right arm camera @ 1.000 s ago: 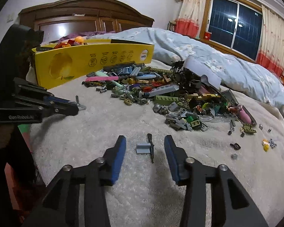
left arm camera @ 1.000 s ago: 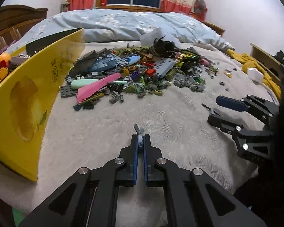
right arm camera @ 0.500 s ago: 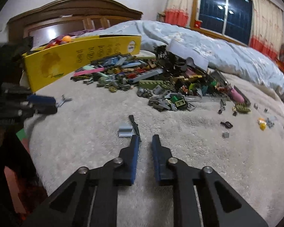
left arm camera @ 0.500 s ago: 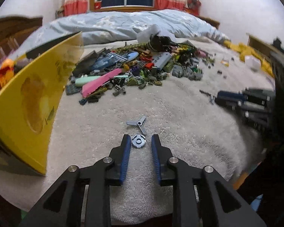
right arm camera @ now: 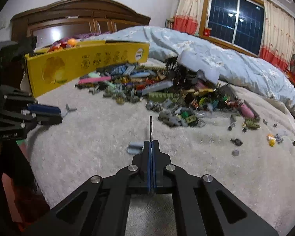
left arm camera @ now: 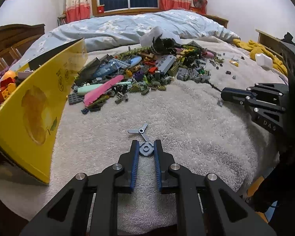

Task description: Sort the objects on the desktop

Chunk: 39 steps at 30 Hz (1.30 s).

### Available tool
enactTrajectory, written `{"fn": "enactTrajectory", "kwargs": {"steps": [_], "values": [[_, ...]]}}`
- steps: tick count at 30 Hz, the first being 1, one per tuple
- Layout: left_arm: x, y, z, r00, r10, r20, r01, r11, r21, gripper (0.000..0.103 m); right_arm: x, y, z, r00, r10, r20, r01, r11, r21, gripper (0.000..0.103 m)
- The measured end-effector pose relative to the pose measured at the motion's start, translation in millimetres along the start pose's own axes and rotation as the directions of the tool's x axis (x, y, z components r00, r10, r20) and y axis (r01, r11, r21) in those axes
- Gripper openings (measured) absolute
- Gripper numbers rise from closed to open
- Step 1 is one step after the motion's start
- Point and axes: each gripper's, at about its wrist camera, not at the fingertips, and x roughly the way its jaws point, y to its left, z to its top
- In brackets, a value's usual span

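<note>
Where the white towel (left arm camera: pixel 186 122) covers the bed, the left gripper (left arm camera: pixel 146 149) is seen with its jaws closing about a small grey round plate (left arm camera: pixel 146 149); the blue pads (left arm camera: pixel 136 157) lie just beside its rim, and whether they press on it cannot be told. A grey three-bladed propeller piece (left arm camera: pixel 140 131) lies just beyond the fingertips, one blade reaching toward the plate. The right gripper (right arm camera: pixel 151 144) is shown fully closed on a thin black rod (right arm camera: pixel 151 126), which projects forward past the fingertips; its gripped end is hidden between the pads. A small grey brick (right arm camera: pixel 135 147) rests on the towel just left of those fingers. Farther back, a heap of mixed building bricks (left arm camera: pixel 147 68) is spread across the towel; in the right wrist view it is blurred, and single pieces are hard to make out. A yellow cardboard box (left arm camera: pixel 35 106) stands to the left, its lower end cut off by the frame edge, with orange and red toy blocks (left arm camera: pixel 3 86) partly visible behind its wall.
</note>
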Motion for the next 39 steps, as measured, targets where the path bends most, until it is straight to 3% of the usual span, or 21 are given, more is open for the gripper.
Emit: {"fn": "enactTrajectory", "kwargs": {"steps": [4, 8, 13, 24, 27, 31, 34, 39], "values": [[-15, 8, 6, 0.996, 0.031, 0.081, -0.029, 0.999, -0.034, 0.015, -10, -1, 14, 0.999, -0.006, 0.051, 0.005, 1.0, 0.019, 0.0], [-33, 18, 13, 0.983, 0.063, 0.17, -0.051, 0.996, -0.076, 0.015, -11, 3, 27, 0.994, 0.075, 0.076, -0.079, 0.996, 0.048, 0.0], [-55, 20, 13, 0.96, 0.092, 0.265, -0.08, 0.995, -0.056, 0.015, -6, 23, 38, 0.986, 0.147, 0.077, -0.149, 0.988, 0.028, 0.0], [-79, 46, 23, 0.899, 0.296, 0.324, -0.274, 0.955, -0.112, 0.015, -8, 89, 93, 0.969, 0.197, 0.146, -0.198, 0.98, -0.006, 0.0], [-87, 69, 26, 0.873, 0.375, 0.311, -0.329, 0.925, -0.192, 0.015, -15, 114, 115, 0.958, 0.217, 0.186, -0.217, 0.976, -0.019, 0.0], [-92, 96, 26, 0.825, 0.483, 0.293, -0.417, 0.87, -0.262, 0.015, -15, 144, 141, 0.944, 0.253, 0.214, -0.251, 0.967, -0.035, 0.0], [-89, 120, 22, 0.825, 0.504, 0.254, -0.421, 0.849, -0.318, 0.015, 1, 163, 161, 0.935, 0.29, 0.206, -0.293, 0.956, -0.018, 0.0], [-82, 148, 11, 0.798, 0.57, 0.196, -0.475, 0.795, -0.378, 0.015, 34, 189, 173, 0.933, 0.327, 0.15, -0.327, 0.945, -0.023, 0.0]]}}
